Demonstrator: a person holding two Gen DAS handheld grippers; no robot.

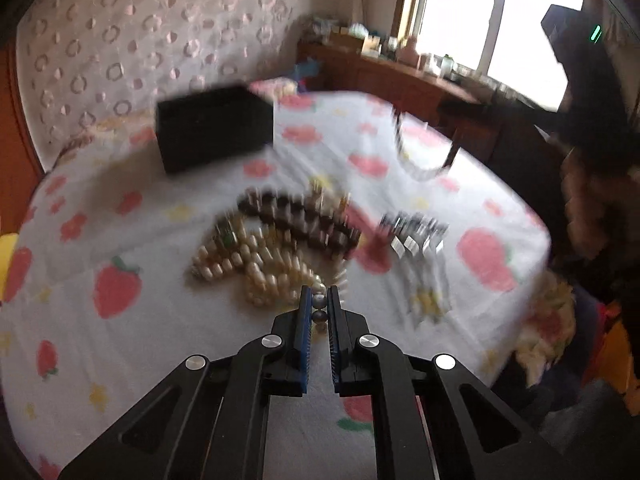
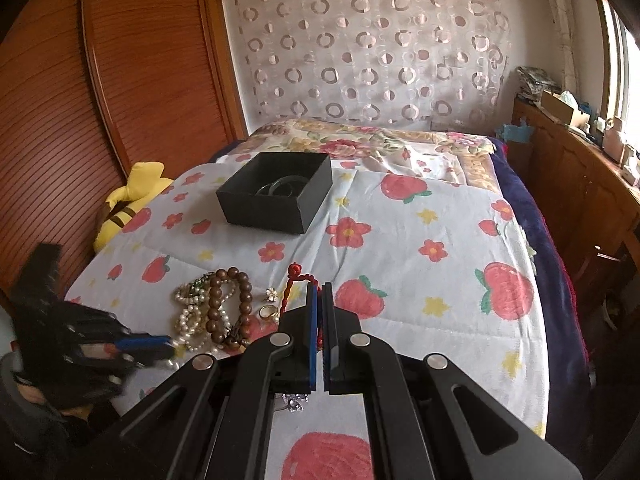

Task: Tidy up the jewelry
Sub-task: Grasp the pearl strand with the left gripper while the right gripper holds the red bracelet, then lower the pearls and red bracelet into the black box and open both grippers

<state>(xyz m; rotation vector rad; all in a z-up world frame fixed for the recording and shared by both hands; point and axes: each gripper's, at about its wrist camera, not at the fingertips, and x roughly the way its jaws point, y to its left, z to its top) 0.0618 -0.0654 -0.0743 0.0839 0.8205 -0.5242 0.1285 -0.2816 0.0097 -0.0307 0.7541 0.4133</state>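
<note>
My left gripper (image 1: 319, 292) is shut on a pearl strand (image 1: 264, 276), with two beads pinched between the blue pads at the near edge of the jewelry pile. The picture is blurred. A brown wooden bead bracelet (image 2: 216, 304) and more pearls (image 2: 192, 320) lie heaped on the strawberry-print sheet (image 2: 420, 280). My right gripper (image 2: 320, 286) is shut, and a red cord bracelet (image 2: 296, 270) runs into its tips. An open black box (image 2: 276, 196) sits farther back with a dark bangle (image 2: 284, 186) inside. The left gripper (image 2: 160, 342) shows at the pile's left.
A gold ring (image 2: 269, 312) lies beside the brown beads. A sparkly silver piece (image 2: 295, 402) sits under my right gripper. A yellow plush toy (image 2: 128, 204) lies at the bed's left edge by the wooden wardrobe (image 2: 120, 80). A cluttered wooden cabinet (image 2: 580, 176) runs along the right.
</note>
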